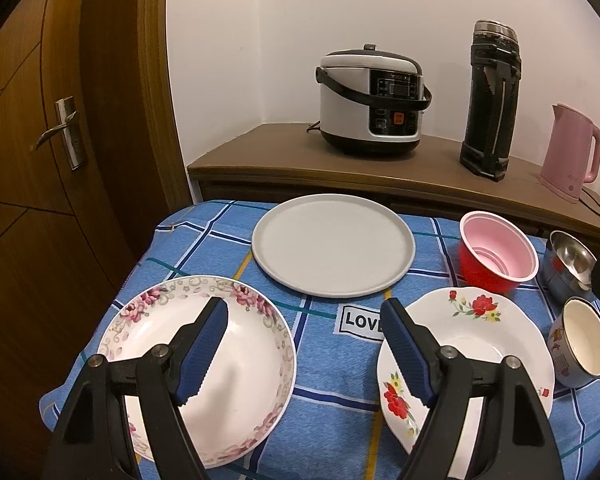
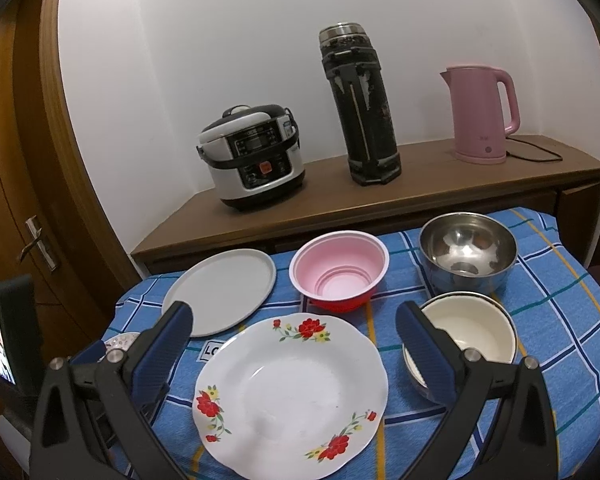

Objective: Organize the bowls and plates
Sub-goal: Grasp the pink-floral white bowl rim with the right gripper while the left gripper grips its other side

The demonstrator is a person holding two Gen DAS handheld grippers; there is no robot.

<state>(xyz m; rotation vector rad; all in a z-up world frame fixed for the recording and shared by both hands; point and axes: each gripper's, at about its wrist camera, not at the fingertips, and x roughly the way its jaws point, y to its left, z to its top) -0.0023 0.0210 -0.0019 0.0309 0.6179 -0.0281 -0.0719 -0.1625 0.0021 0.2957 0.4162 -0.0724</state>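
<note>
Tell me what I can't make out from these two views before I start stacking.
- Pink-flowered plate: near part hidden by the left gripper in the left view; only a sliver in the right view.
- Steel bowl: cut off by the left view's dark right edge.
- Enamel bowl: near rim hidden behind the right gripper finger.

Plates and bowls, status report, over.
Left gripper open, right gripper open, both empty. Red-flowered white plate untouched on blue checked tablecloth. Nothing blocking.

Hiding part of the pink-rose plate point(image 1: 204, 364) behind the left gripper point(image 1: 304, 316). Showing only a sliver of that plate in the right view. Covering the cream bowl's point(image 2: 470, 330) near rim behind a finger point(image 2: 428, 356). Cutting "LOVE" short on the tablecloth label point(image 1: 360, 322).
</note>
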